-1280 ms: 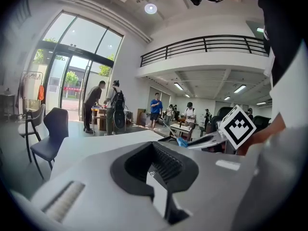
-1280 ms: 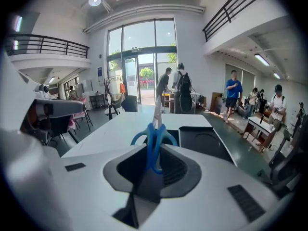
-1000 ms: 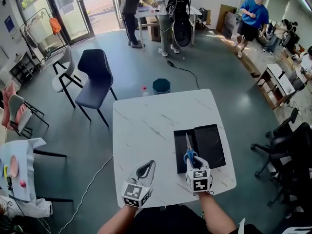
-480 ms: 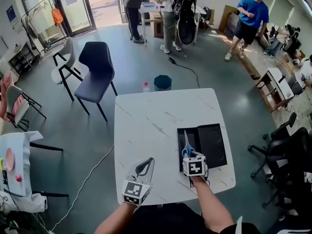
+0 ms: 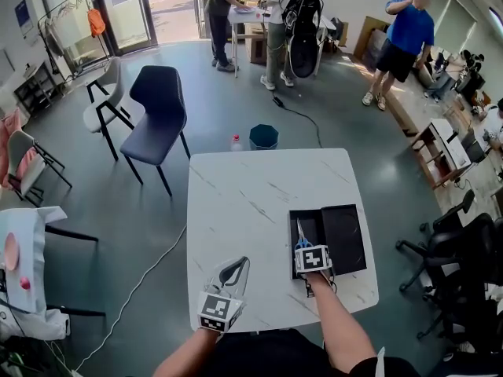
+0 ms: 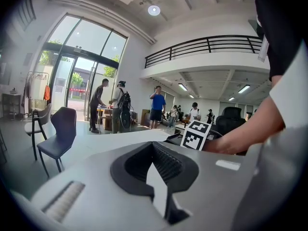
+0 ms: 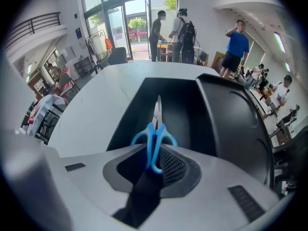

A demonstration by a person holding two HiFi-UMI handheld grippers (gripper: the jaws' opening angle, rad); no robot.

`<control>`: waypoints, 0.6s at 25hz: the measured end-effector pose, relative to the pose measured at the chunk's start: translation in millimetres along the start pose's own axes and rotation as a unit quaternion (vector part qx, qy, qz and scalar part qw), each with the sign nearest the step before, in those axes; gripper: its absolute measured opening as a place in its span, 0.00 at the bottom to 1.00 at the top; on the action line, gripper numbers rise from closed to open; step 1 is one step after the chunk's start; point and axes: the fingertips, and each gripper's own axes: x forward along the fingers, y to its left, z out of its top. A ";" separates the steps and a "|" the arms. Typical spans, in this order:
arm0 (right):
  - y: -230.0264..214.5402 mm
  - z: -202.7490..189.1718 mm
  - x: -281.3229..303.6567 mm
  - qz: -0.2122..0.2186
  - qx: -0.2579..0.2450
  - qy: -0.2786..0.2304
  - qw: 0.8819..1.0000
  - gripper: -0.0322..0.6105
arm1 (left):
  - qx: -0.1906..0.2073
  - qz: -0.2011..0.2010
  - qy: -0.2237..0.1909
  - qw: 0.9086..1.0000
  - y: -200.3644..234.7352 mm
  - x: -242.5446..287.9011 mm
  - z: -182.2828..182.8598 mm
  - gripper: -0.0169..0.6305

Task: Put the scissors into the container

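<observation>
On the white marble table [image 5: 244, 203] lies an open black container [image 5: 343, 238], a flat left half beside a deeper right half. My right gripper [image 5: 303, 249] is shut on the blue handles of the scissors [image 5: 301, 236]. Their blades point away from me over the left half. In the right gripper view the scissors [image 7: 155, 137] stand on edge between the jaws, above the container's [image 7: 180, 107] left half; whether they touch its floor I cannot tell. My left gripper [image 5: 242, 263] rests by the table's front edge, its jaws together around nothing, also in the left gripper view [image 6: 155, 146].
Beyond the table's far edge stand a teal bin [image 5: 262, 137] and a small bottle [image 5: 235, 143] on the floor. A dark chair [image 5: 154, 112] is at the far left, black office chairs [image 5: 456, 250] at the right. Several people stand at the back of the room.
My right gripper has carried the scissors forward from the container's near edge to over its left half. The left gripper has stayed by the front edge.
</observation>
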 end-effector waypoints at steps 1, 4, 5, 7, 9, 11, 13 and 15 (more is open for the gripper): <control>-2.2 -2.0 4.1 -0.002 -0.002 0.007 1.000 0.19 | 0.000 0.000 0.001 1.000 -0.2 -1.0 -1.2 0.04; -6.8 3.7 12.5 -0.008 -0.020 0.000 1.000 0.19 | -0.003 0.000 0.003 1.000 -0.6 -5.0 -4.9 0.04; -4.3 4.3 10.7 -0.006 -0.017 0.003 1.000 0.19 | -0.004 0.001 0.003 1.000 -0.5 -6.3 -6.0 0.04; -1.1 2.8 9.5 -0.006 -0.008 0.012 1.000 0.19 | -0.006 0.002 0.004 1.000 0.6 -8.0 -7.3 0.04; -0.5 3.2 10.9 -0.006 -0.007 0.020 1.000 0.19 | -0.006 0.003 0.004 1.000 2.4 -8.9 -7.2 0.04; -0.7 5.4 11.6 -0.003 -0.011 0.026 1.000 0.19 | -0.006 0.004 0.005 1.000 3.6 -9.0 -6.2 0.04; -0.6 5.5 12.0 0.002 -0.003 0.027 1.000 0.19 | -0.008 0.006 0.005 1.000 3.3 -8.9 -5.4 0.04; 0.4 7.0 8.6 0.008 0.010 0.022 1.000 0.21 | -0.007 0.006 0.005 1.000 2.1 -8.5 -5.6 0.04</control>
